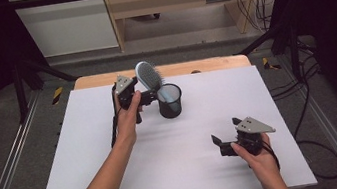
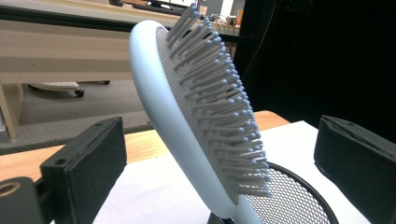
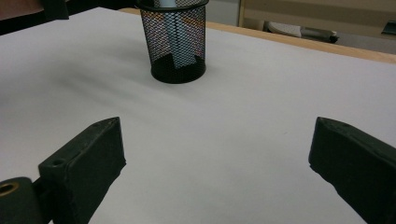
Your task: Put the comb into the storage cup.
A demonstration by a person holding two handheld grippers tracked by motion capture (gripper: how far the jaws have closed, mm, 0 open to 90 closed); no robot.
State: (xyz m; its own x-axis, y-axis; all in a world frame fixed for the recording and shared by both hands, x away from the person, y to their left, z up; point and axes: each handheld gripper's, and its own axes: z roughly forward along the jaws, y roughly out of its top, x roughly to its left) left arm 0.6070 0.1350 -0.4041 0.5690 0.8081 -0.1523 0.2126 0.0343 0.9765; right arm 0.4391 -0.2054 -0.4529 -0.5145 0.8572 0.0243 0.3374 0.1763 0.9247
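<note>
Hairbrush standing in a mesh cup, both grippers wide open.

The white table [image 1: 119, 182] fills the middle of the high view. Upper centre on it stands the black mesh cup [image 1: 170, 102], with the pale blue hairbrush [image 1: 148, 75] handle-down inside it, its head leaning out to the upper left. The left gripper [image 1: 149, 96] sits just left of the cup, jaws spread on either side of the brush without touching it. Lower right, the right gripper [image 1: 220, 145] hangs over bare table, jaws spread wide and holding nothing.
</note>
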